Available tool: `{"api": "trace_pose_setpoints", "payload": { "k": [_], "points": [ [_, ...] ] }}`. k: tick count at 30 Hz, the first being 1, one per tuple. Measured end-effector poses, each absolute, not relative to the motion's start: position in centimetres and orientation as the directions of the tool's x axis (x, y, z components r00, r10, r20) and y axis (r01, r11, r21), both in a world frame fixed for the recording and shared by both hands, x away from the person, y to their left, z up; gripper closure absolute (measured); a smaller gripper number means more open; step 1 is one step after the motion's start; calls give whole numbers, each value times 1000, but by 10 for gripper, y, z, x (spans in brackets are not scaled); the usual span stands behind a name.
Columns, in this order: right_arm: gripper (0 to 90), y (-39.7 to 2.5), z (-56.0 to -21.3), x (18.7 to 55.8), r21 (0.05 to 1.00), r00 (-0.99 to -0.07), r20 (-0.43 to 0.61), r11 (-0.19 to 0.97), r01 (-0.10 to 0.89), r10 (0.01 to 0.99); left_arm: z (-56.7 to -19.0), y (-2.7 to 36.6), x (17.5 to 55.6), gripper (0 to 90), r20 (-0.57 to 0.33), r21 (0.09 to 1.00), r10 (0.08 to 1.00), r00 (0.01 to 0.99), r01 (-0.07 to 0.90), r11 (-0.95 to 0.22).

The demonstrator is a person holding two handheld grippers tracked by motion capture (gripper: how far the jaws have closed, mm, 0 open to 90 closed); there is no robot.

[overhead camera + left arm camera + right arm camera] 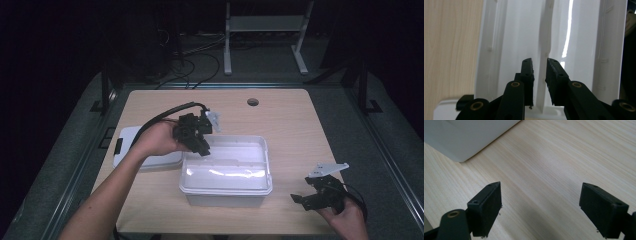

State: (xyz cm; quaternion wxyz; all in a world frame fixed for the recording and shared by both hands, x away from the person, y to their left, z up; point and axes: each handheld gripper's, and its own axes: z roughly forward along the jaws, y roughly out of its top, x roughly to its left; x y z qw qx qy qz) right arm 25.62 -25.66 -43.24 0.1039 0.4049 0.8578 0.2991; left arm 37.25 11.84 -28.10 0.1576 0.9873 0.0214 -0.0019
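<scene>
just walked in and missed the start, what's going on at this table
A person works at a wooden table with a gripper in each hand. The left gripper reaches over the open white plastic bin, jaws a narrow gap apart with nothing between them. The bin's white lid lies flat to its left. The right gripper hangs over bare table right of the bin, jaws wide open and empty.

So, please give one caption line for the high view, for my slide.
Left gripper reaches over the open white box; right gripper waits open on the wooden table.
</scene>
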Motion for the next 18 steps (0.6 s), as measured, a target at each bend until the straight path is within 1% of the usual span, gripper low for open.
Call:
{"api": "trace_pose_setpoints", "payload": {
  "k": [4, 5, 6, 8, 11, 13, 17, 18],
  "points": [
    [176, -256, -433, 256, 594, -649, 65, 494, 635, 758, -283, 137, 375, 757, -2, 308, 67, 998, 64, -949],
    [176, -255, -433, 256, 593, -649, 63, 495, 636, 758, -283, 148, 376, 748, -6, 323, 87, 996, 84, -943],
    [176, -255, -433, 256, 593, -649, 63, 495, 636, 758, -283, 148, 376, 745, -6, 323, 87, 996, 84, -943],
    [176, -255, -433, 256, 592, -649, 62, 496, 636, 758, -283, 160, 378, 741, -13, 341, 118, 993, 115, -933],
    [175, -253, -435, 258, 582, -655, 63, 505, 637, 753, -286, 173, 380, 734, 1, 330, 139, 990, 131, -935],
    [176, -252, -436, 258, 582, -657, 62, 508, 635, 751, -288, 181, 381, 727, -6, 347, 148, 989, 141, -927],
    [176, -253, -436, 257, 583, -656, 64, 506, 636, 752, -294, 205, 384, 708, -3, 337, 182, 983, 172, -926],
    [176, -253, -436, 257, 583, -656, 64, 506, 636, 752, -294, 205, 384, 703, -3, 337, 182, 983, 172, -926]
  ]
}}
